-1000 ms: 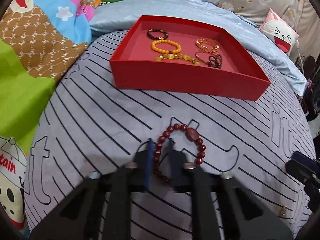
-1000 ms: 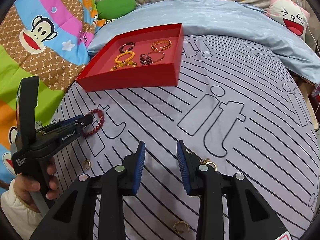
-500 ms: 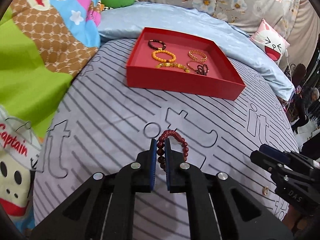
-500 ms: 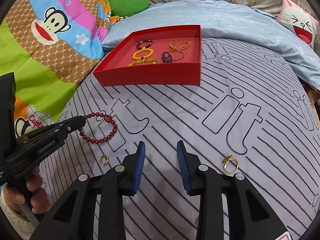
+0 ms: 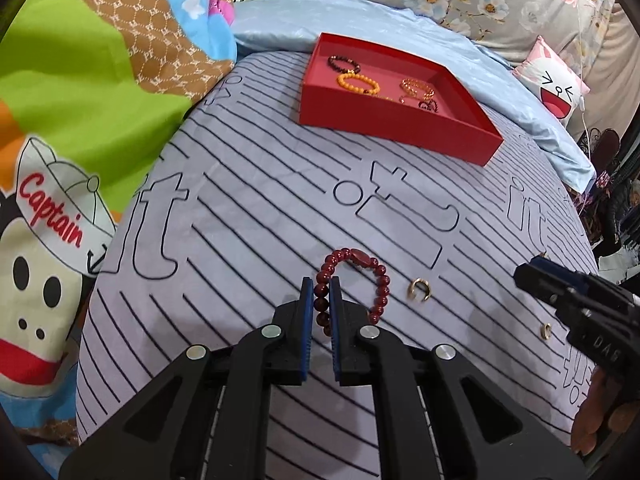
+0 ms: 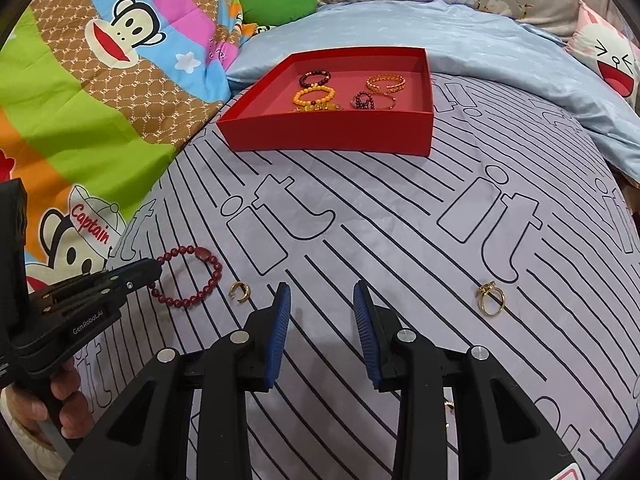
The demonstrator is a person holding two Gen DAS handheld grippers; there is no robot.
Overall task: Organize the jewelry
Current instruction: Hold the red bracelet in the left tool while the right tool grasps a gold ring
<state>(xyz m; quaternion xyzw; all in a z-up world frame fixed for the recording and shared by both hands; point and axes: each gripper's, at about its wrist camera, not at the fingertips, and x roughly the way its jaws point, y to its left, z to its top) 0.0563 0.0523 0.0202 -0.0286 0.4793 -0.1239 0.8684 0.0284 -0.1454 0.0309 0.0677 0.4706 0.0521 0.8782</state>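
My left gripper [image 5: 321,285] is shut on a dark red bead bracelet [image 5: 362,259] and holds it above the striped bedsheet; it also shows in the right wrist view [image 6: 154,270] with the bracelet [image 6: 208,258] hanging from its tip. A red tray [image 5: 400,130] at the back holds several bracelets; it also shows in the right wrist view [image 6: 332,138]. My right gripper [image 6: 322,294] is open and empty over the sheet. Gold rings lie on the sheet: one open ring [image 6: 240,292] near the bracelet and one [image 6: 490,302] to the right.
A colourful cartoon quilt [image 6: 80,100] lies along the left. A light blue blanket [image 6: 480,44] and a cartoon pillow [image 6: 612,64] lie behind the tray. Another small gold ring [image 5: 546,330] lies near the right gripper's body in the left wrist view.
My left gripper closed on the red bead bracelet and lifted it off the sheet, pulling back from the tray. The right gripper drew back and stayed open.
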